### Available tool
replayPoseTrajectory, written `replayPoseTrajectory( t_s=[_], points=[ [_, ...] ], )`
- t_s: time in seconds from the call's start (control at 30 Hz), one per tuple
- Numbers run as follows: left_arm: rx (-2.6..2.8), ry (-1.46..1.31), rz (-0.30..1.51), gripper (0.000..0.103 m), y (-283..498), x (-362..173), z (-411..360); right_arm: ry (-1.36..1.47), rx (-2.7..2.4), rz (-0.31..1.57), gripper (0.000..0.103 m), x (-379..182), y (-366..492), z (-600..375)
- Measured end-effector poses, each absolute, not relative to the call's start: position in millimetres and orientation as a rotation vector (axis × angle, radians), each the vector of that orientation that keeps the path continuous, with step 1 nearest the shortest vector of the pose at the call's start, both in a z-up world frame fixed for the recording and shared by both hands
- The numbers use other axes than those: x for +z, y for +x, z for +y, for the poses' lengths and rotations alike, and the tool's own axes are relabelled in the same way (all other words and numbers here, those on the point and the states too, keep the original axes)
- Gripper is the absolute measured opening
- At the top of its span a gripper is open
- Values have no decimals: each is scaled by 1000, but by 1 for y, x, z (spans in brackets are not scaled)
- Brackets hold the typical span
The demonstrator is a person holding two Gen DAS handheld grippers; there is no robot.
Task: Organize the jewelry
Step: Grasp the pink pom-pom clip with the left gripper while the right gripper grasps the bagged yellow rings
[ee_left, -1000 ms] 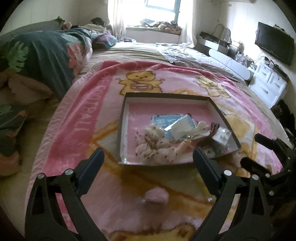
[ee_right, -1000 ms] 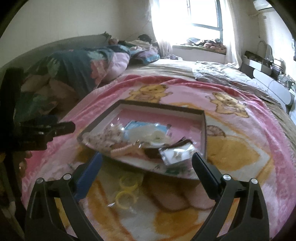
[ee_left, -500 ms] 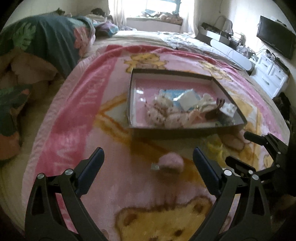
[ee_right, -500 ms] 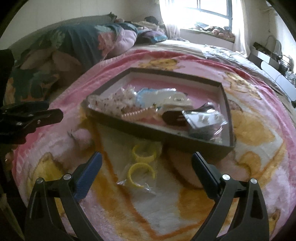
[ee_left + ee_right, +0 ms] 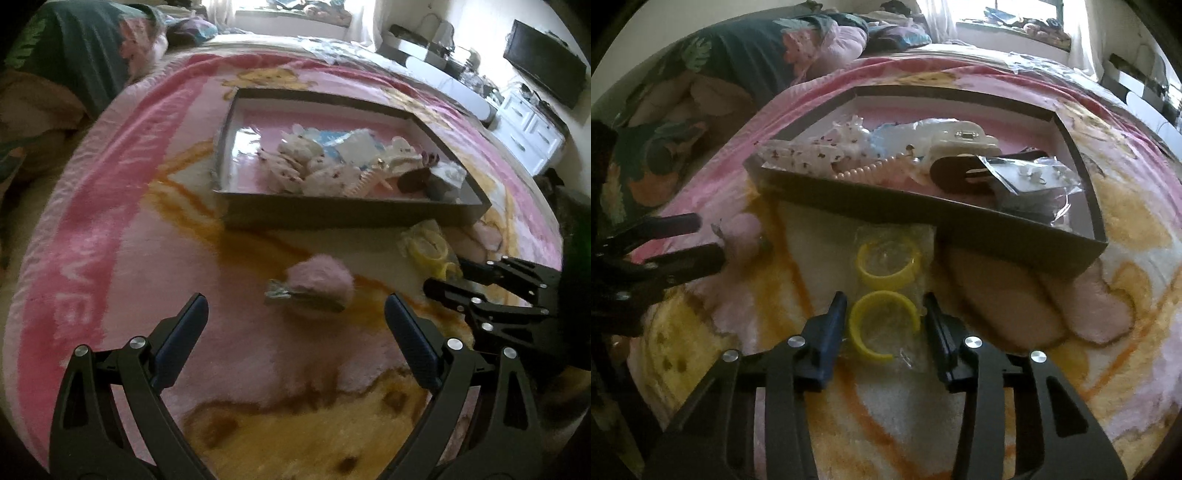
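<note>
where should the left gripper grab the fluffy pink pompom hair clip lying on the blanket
Probably the fluffy pink pompom hair clip is best pinched across its soft round puff, coming from above and the near side, where the open left gripper already faces it. The thin metal clip lies flat against the pink fleece blanket, leaving little for the fingers to get under.

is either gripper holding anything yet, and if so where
Nothing is held. The right gripper is open, straddling the near yellow ring in its clear bag; the left gripper is open short of the pink fluffy clip.

Daylit window (image 5: 295, 7) behind the bed (image 5: 258, 37); wall television (image 5: 546, 74) above white drawers (image 5: 532, 129).
</note>
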State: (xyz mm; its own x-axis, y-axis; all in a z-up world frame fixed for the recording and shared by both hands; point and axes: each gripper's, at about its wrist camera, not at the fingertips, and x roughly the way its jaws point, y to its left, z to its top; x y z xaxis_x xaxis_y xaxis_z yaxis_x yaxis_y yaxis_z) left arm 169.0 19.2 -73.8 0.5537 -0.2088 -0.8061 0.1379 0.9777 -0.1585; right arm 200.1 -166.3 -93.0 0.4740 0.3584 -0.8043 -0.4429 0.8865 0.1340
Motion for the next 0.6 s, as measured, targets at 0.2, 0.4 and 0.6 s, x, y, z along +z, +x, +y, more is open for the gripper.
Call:
replayPoseTrajectory(
  t_s=[0.2,0.4,0.6],
  points=[
    [-211,-36,989,53,181,-89,1,-47,491,966,39,-87,182,-183],
    [-227,-16,968,36,180,-79,-11,3,475,919,39,-66,170,-202],
    [-277,-16,908,36,171,-48,-23,37,458,846,39,-42,166,-223]
  ],
)
